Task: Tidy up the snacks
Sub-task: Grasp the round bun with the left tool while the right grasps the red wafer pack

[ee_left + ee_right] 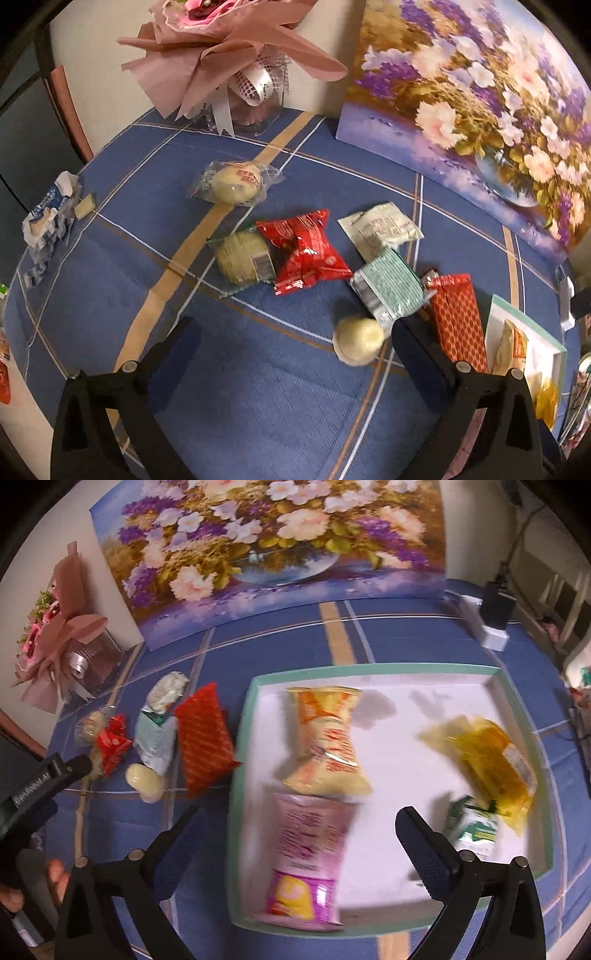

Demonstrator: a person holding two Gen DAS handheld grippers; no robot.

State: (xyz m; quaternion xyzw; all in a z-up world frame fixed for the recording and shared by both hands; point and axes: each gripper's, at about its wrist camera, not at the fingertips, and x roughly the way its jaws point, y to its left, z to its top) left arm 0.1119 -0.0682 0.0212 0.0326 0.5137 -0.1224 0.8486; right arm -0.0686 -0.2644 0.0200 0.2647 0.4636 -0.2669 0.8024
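The left gripper [295, 343] is held tilted steeply downward, its jaws spread wide with nothing gripped between them. The right gripper [299, 830] is angled down likewise, jaws fully parted and empty. A hand [22, 890] is seen grasping the left gripper's handle.

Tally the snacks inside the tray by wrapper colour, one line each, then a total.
Inside the tray:
Yellow-orange packet: 1
Pink packet: 1
Clear yellow packet: 1
Green-and-white packet: 1
Total: 4
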